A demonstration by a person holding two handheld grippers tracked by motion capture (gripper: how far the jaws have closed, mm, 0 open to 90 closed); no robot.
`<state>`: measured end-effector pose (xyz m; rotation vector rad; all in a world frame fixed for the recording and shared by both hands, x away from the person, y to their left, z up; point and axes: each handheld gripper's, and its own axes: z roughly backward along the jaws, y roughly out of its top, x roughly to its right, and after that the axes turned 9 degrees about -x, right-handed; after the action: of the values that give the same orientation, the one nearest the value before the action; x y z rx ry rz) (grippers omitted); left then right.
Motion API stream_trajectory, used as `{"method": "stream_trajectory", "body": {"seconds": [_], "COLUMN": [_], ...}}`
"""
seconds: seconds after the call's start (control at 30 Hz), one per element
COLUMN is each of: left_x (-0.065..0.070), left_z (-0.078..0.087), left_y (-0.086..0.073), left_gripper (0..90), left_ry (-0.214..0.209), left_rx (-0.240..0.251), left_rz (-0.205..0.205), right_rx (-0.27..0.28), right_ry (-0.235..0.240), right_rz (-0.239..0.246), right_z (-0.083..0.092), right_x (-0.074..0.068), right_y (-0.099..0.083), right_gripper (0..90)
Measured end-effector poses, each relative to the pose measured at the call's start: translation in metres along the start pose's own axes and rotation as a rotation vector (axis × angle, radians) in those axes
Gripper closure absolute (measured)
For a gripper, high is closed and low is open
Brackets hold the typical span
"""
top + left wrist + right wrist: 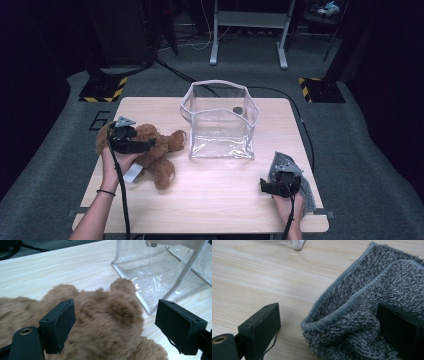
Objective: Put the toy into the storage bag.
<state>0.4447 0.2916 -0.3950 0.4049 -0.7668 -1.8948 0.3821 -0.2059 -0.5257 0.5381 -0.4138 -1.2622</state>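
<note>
Left claw over teddy bear; right claw at grey towel.

Left claw: jaws wide apart, straddling the brown bear's fur, not clamped; held in the person's left hand. Teddy bear: lying flat on the tabletop, just left of the clear plastic bag, one limb reaching toward the bag's near left corner. Right claw: jaws apart, one on bare wood, the other resting on the folded grey towel; nothing gripped. Grey towel: near the tabletop's right edge, to the right of and nearer the person than the bag, well apart from it. Clear plastic bag: upright, open at the top, a small dark object inside.
</note>
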Motion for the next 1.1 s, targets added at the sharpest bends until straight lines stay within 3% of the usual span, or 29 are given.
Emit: {"method": "stream_trajectory", "body": {"seconds": [0.27,0.43,0.5,0.7,0.93,1.1], "left_x": [0.009,0.015,0.015,0.007,0.008,0.004], "left_z": [-0.017,-0.022,-0.024,-0.027,-0.019,-0.008], "left_y": [0.003,0.0,-0.001,-0.006,-0.001,0.006], "left_gripper": [24.6,48.3,60.1,81.5,85.4,85.5], "left_ry": [0.032,0.036,0.061,0.052,0.069,0.087], "left_rx": [-0.044,-0.061,-0.066,-0.057,-0.037,0.005], "left_rz": [-0.055,-0.108,-0.128,-0.132,-0.176,-0.18], "right_rx": [-0.005,-0.003,-0.005,-0.006,-0.005,-0.005], "right_ry": [-0.002,-0.003,-0.006,-0.009,-0.009,-0.01], "right_rz": [-0.008,-0.009,-0.008,-0.002,-0.002,-0.003], "right_z": [0.0,0.0,0.0,0.0,0.0,0.0], "right_x": [-0.001,-0.001,-0.001,-0.001,-0.001,-0.001], "right_y": [0.0,0.0,0.0,0.0,0.0,0.0], "right_gripper": [5.8,6.1,6.2,6.2,6.2,6.2]}}
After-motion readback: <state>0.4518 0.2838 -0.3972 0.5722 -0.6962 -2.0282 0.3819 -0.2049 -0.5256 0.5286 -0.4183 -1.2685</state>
